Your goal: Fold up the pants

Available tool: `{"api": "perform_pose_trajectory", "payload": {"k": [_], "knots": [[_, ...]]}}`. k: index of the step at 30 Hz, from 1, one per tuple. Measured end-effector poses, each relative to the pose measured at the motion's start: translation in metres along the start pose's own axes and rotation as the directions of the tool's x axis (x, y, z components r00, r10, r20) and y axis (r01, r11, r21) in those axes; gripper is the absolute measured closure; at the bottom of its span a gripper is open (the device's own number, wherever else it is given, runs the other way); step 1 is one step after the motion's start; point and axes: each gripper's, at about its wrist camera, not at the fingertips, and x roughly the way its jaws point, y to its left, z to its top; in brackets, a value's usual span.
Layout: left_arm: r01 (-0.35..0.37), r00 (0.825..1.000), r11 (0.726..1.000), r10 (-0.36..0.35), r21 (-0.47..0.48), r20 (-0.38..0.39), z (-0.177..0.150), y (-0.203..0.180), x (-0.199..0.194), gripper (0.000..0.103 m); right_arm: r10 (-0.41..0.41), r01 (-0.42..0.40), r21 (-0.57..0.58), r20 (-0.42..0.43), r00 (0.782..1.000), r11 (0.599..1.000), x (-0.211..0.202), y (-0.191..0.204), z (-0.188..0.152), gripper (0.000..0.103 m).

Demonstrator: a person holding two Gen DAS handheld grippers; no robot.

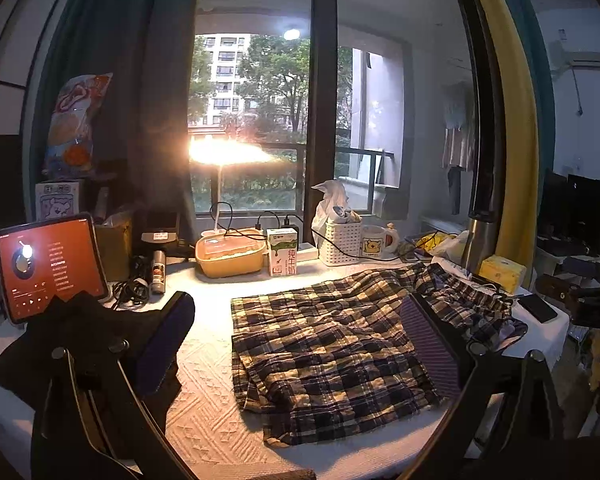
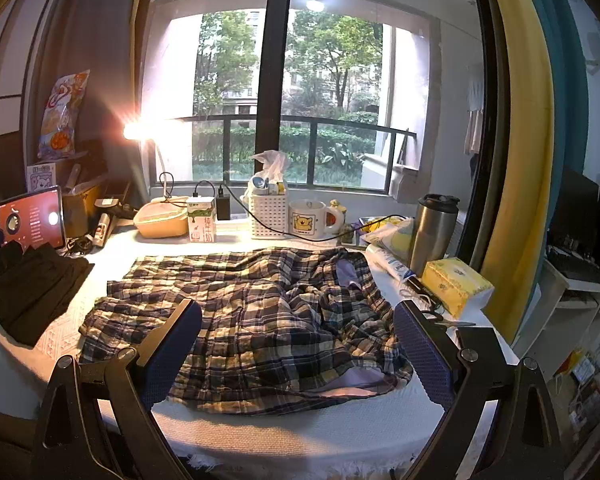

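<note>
Plaid pants point(image 1: 332, 336) point(image 2: 256, 328) in dark blue, cream and yellow lie spread and wrinkled on the white textured table cover point(image 1: 204, 412) point(image 2: 260, 436). The waistband end is bunched at the right, showing its pale lining. My left gripper point(image 1: 300, 320) is open above the pants' left part, nothing between its fingers. My right gripper point(image 2: 296, 324) is open too, hovering over the near edge of the pants. A folded black garment point(image 1: 88, 336) point(image 2: 32, 292) lies at the left.
Along the window stand a lit tablet point(image 1: 48, 264), a spray can point(image 1: 158, 272), a yellow lidded box point(image 1: 230, 256), a milk carton point(image 1: 282, 252), a white basket point(image 1: 342, 240), a mug point(image 1: 376, 242) and a steel tumbler point(image 2: 432, 232). A yellow tissue pack point(image 2: 456, 284) and scissors point(image 2: 448, 320) sit right.
</note>
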Motion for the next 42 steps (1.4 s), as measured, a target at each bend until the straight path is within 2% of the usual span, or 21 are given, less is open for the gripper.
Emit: {"api": "perform_pose_trajectory", "payload": {"k": [42], "knots": [[-0.002,1.000,1.000,0.002,0.006,-0.003,0.0018,0.0023,-0.0005,0.001,0.013,-0.013,0.003,-0.004,1.000,1.000,0.0011,0.0028,0.0026,0.006]]}}
